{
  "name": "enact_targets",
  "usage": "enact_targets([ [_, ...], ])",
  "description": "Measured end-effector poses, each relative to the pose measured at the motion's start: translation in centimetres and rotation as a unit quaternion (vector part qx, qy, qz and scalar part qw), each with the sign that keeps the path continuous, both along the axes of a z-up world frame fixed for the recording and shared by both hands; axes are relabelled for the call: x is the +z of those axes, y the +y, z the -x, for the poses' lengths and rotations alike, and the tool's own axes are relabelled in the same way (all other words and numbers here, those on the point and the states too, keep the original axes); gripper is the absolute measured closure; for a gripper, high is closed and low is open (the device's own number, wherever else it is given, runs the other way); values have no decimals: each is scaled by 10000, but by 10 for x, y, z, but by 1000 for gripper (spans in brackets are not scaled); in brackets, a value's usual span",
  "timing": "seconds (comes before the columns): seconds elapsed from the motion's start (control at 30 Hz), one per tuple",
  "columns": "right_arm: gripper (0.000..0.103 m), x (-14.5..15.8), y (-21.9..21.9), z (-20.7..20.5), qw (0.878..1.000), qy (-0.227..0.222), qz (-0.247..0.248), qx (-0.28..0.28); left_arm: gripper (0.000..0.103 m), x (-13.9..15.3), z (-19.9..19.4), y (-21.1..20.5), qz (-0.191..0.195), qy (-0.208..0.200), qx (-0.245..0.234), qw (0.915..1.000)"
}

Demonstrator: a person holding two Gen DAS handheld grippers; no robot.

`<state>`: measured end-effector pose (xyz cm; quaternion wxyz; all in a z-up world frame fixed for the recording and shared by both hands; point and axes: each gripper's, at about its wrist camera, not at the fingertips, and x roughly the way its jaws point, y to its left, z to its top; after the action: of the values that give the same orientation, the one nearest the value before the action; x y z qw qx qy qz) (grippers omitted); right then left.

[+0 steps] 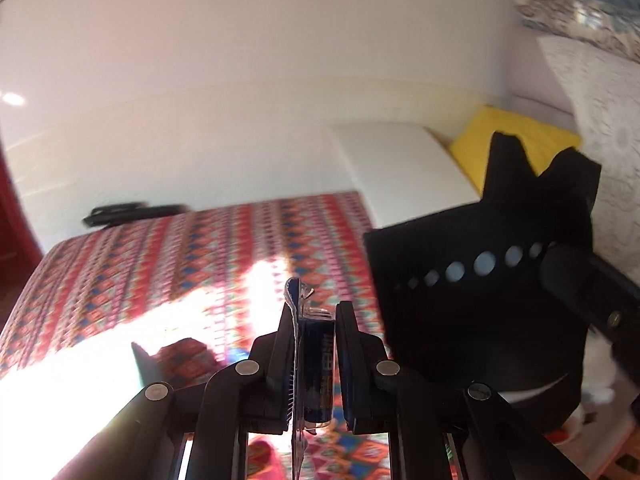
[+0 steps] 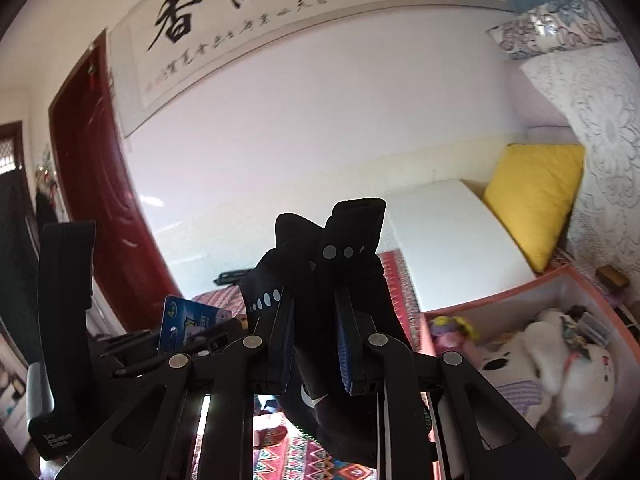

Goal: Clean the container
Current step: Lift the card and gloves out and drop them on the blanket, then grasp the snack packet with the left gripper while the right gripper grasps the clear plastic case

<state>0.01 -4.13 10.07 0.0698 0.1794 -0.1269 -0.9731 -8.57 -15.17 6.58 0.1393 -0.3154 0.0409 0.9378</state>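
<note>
the left gripper is pressed onto a blue battery blister pack, the card edge-on between its fingers, held above the patterned red bed cover; in the right wrist view the same pack shows as a blue card at lower left, just beside the left gripper's black body; the right gripper is pinching a black sock with a row of pale dots and a white logo near its lower part, the sock bunched up between the fingers and rising above them; in the left wrist view that sock hangs at right; the pink-rimmed container sits at lower right on the bed, open, with a white plush toy and other small items inside; a yellow pillow leans behind it, next to a white cushion.
</note>
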Motion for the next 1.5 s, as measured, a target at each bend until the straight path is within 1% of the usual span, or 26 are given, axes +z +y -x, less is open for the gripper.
enact_targets([
  [0.1, 84, -21, -48, 32, 9989, -255, -298, 267, 89, -20, 19, -38, -49, -198, 324, 9993],
  [0.2, 83, -48, -85, 66, 9958, -604, -477, 494, 89, -40, 38, -75, -97, -395, 647, 9971],
  [0.27, 73, -67, -103, 89, 9916, -971, -653, 556, 88, -53, 50, -100, -130, -526, 862, 9948],
  [0.3, 66, -76, -108, 97, 9901, -1101, -705, 508, 85, -59, 57, -113, -146, -592, 970, 9934],
  [0.33, 52, -82, -110, 102, 9894, -1170, -742, 431, 62, -64, 61, -119, -146, -658, 1086, 9918],
  [0.37, 49, -85, -108, 105, 9898, -1181, -722, 334, 33, -69, 66, -125, -145, -723, 1203, 9900],
  [0.4, 40, -87, -106, 107, 9902, -1189, -698, 236, 22, -70, 67, -132, -144, -682, 1377, 9880],
  [0.43, 34, -86, -99, 108, 9913, -1163, -587, 191, 15, -68, 66, -138, -185, -581, 1453, 9875],
  [0.5, 31, -83, -84, 107, 9933, -1102, -346, 79, 15, -64, 66, -142, -206, -488, 1469, 9877],
  [0.57, 27, -80, -64, 100, 9945, -1034, -126, -69, 14, -59, 64, -137, -207, -430, 1431, 9886],
  [0.67, 24, -74, -31, 86, 9949, -942, 230, -285, 13, -51, 52, -116, -180, -369, 1262, 9912],
  [0.73, 21, -69, -4, 74, 9942, -868, 426, -463, 13, -49, 46, -94, -110, -349, 1076, 9935],
  [0.9, 17, -51, 64, 35, 9901, -704, 657, -1019, 12, -46, 23, -20, 52, -381, 419, 9984],
  [1.0, 17, -46, 114, 7, 9840, -648, 820, -1446, 12, -46, 7, 31, 209, -377, -33, 9991],
  [1.13, 16, -48, 185, -32, 9712, -650, 1027, -2050, 12, -43, -21, 99, 418, -350, -650, 9964],
  [1.23, 16, -55, 233, -61, 9611, -814, 1155, -2374, 12, -40, -35, 144, 497, -363, -1038, 9927],
  [1.33, 15, -78, 271, -72, 9530, -1135, 1300, -2489, 11, -45, -40, 188, 519, -517, -1398, 9875],
  [1.4, 15, -93, 290, -69, 9478, -1432, 1338, -2517, 11, -52, -37, 213, 494, -673, -1600, 9836],
  [1.5, 16, -116, 309, -58, 9391, -1851, 1280, -2596, 11, -68, -31, 240, 570, -849, -1771, 9789],
])
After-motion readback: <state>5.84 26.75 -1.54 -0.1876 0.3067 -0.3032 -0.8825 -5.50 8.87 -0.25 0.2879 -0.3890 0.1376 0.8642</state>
